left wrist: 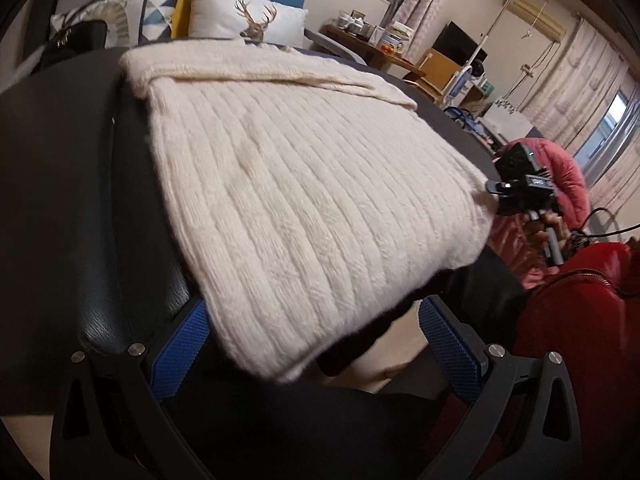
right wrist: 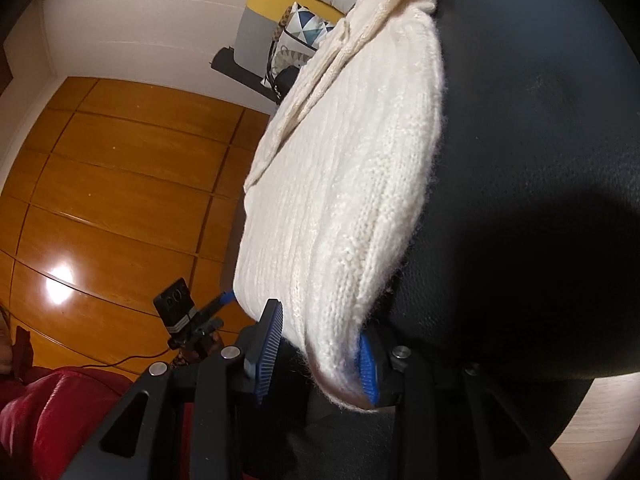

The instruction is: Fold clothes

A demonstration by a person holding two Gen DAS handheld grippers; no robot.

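A cream ribbed knit sweater is lying folded on a round black table, its ribs running toward the near edge and its near hem drooping over that edge, while a folded sleeve or hem band is lying across its far end near the deer-print cushion. In the left wrist view the left gripper is standing wide apart, its blue-padded fingers sitting either side of the hanging hem without pressing on it, so it is gripping nothing. In the right wrist view the right gripper is sitting at the sweater's near corner, which is hanging down between its blue pads; the jaws are partly apart, one pad is lying against the knit and the other is standing just clear of it, so the cloth is between them but not pinched. The same gripper is showing in the left view at the sweater's right edge, held by a hand emerging from a glossy red sleeve. Beyond the table, a geometric-print cushion is resting beside the deer one, a pink padded jacket is lying to the right, and an orange wooden floor is filling the right view
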